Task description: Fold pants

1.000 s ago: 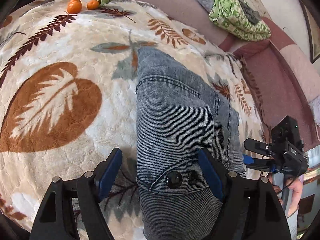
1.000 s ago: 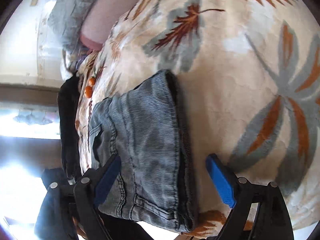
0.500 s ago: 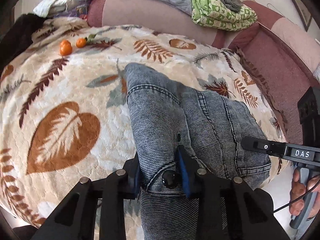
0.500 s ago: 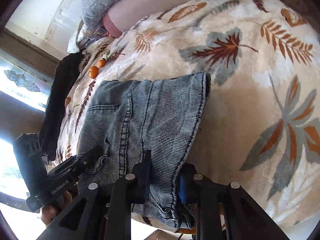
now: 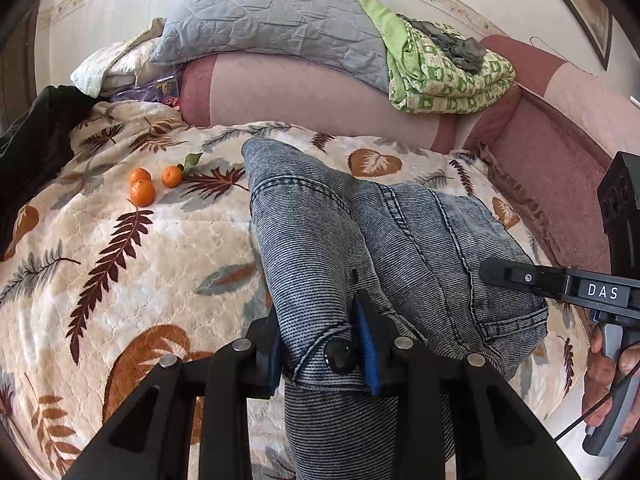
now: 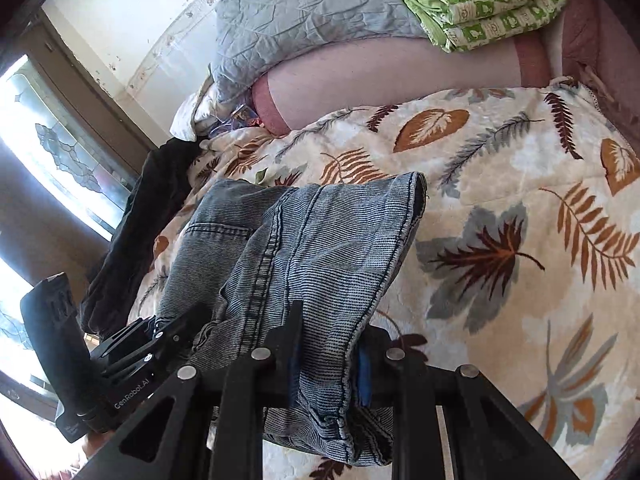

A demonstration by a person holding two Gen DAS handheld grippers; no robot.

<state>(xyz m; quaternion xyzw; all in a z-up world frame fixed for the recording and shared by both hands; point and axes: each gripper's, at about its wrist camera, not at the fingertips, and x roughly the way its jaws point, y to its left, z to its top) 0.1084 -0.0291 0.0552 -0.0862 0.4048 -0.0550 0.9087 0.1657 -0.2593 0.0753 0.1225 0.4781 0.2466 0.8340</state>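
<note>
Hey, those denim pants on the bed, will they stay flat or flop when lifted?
The denim pants probably flop: they drape and crease between the pinched ends. Thick seams suggest some heft, so the middle likely sags. The textured weave probably resists slipping from the blue pads.

Both fisheye wrist views sit close above the pants point(image 5: 400, 240) – the left looks along them from the buttoned waist end toward the grey pillow point(image 5: 272, 20), the right from the opposite end, angled down; both share the pillow and leaf-print blanket point(image 6: 500, 208)
</note>
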